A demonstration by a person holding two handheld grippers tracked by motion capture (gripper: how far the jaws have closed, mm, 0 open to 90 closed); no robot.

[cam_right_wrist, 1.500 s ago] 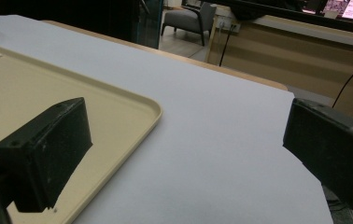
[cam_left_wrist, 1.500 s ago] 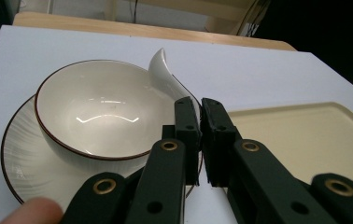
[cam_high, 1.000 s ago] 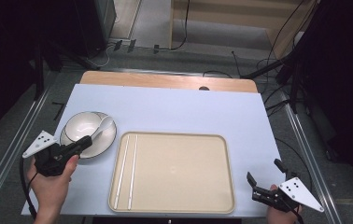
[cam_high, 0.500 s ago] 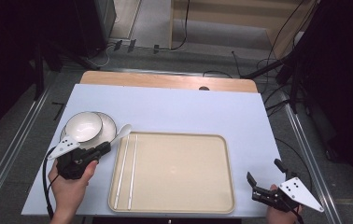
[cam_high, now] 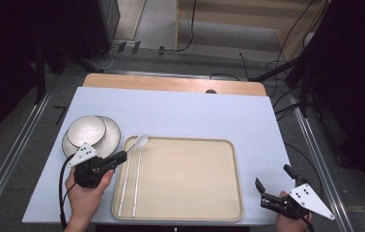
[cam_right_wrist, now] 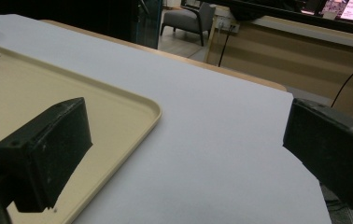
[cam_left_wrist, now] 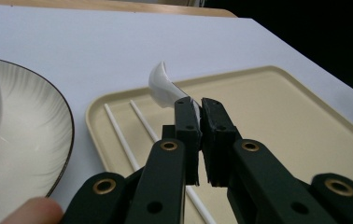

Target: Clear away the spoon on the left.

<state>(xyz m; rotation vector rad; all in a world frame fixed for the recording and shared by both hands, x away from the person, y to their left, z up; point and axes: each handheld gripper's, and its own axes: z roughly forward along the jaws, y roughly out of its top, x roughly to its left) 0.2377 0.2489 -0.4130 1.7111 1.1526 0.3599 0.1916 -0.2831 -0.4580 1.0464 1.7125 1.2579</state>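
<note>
The left tool (cam_high: 121, 157) pinches the handle of a white spoon (cam_high: 139, 141), whose bowl juts past the jaws over the tray's (cam_high: 195, 203) near-left corner, above two chopsticks (cam_high: 136, 179). The right tool (cam_high: 273, 185) hangs open, empty.

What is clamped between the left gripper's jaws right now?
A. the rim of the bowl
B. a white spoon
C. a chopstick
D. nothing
B: the left gripper is shut on the white spoon, held by its handle above the tray where two chopsticks lie.
</note>
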